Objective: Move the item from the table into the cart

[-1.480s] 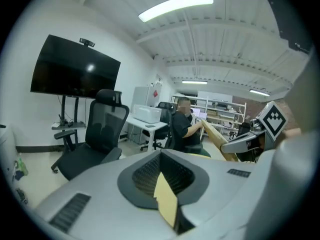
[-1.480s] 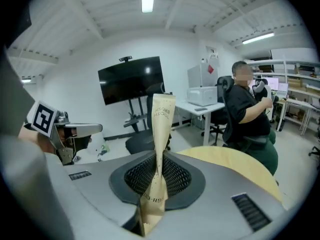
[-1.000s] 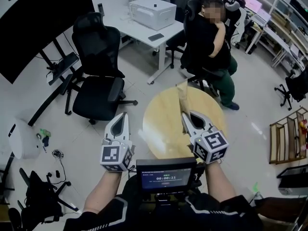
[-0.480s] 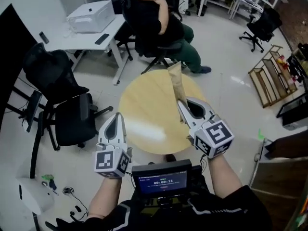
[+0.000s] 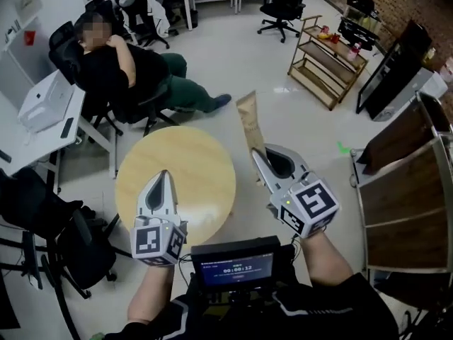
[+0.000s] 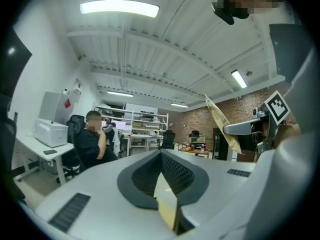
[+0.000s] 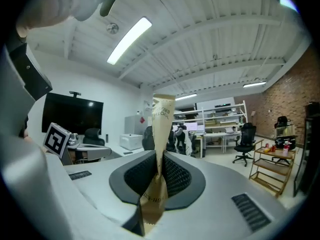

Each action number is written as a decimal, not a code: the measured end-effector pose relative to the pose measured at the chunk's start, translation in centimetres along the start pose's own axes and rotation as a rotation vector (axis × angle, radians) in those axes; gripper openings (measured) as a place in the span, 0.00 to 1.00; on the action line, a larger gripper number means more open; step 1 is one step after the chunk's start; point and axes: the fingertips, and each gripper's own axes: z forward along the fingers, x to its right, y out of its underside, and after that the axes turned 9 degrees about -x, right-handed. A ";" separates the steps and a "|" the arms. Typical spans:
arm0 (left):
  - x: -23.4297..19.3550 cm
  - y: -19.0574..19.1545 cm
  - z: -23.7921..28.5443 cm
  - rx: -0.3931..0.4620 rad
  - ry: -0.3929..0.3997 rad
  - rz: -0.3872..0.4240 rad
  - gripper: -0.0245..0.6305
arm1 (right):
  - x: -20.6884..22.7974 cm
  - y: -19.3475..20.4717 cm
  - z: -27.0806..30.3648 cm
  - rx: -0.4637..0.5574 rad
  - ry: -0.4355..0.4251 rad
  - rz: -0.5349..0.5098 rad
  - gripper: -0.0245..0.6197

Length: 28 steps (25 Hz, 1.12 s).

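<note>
Packet (image 5: 250, 122), one, in right gripper (image 5: 259, 159).

The round bench (image 5: 177, 172) is pale yellow wood. The packet (image 5: 249, 122) is tan with brown letters. The left claw (image 5: 163, 176) and the right claw (image 5: 256, 156) are light grey with black ribbed pads (image 7: 176, 176); their cubes (image 5: 157, 241) carry black-and-white squares.

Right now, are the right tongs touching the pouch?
Touching. The right gripper view shows the right tongs shut on the pouch, pinching its lower part.
</note>
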 end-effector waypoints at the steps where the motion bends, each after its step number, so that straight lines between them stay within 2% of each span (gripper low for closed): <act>1: 3.2 -0.3 2.0 0.002 0.038 0.014 0.06 | 3.0 0.5 -2.1 0.008 0.034 0.008 0.09; 5: 12.9 -1.9 8.1 0.033 0.161 0.077 0.06 | 11.6 2.0 -8.2 0.025 0.146 0.044 0.09; 8: 20.0 -3.0 13.2 0.022 0.250 0.104 0.06 | 18.8 2.6 -12.6 0.030 0.241 0.070 0.09; 14: 34.3 -4.8 23.4 0.015 0.507 0.139 0.06 | 32.6 4.3 -19.7 0.042 0.468 0.146 0.09; 18: 37.9 -4.6 27.4 0.023 0.675 0.161 0.06 | 35.1 5.5 -20.8 0.053 0.613 0.175 0.09; 21: 41.4 -5.4 30.7 0.024 0.767 0.182 0.06 | 38.1 5.3 -22.4 0.054 0.706 0.183 0.09; 25: 49.0 -4.8 32.4 -0.022 0.868 0.192 0.06 | 41.6 6.3 -28.5 0.041 0.818 0.204 0.09; 28: 56.1 -4.8 33.2 -0.016 0.947 0.203 0.06 | 44.8 7.4 -34.5 0.072 0.905 0.217 0.09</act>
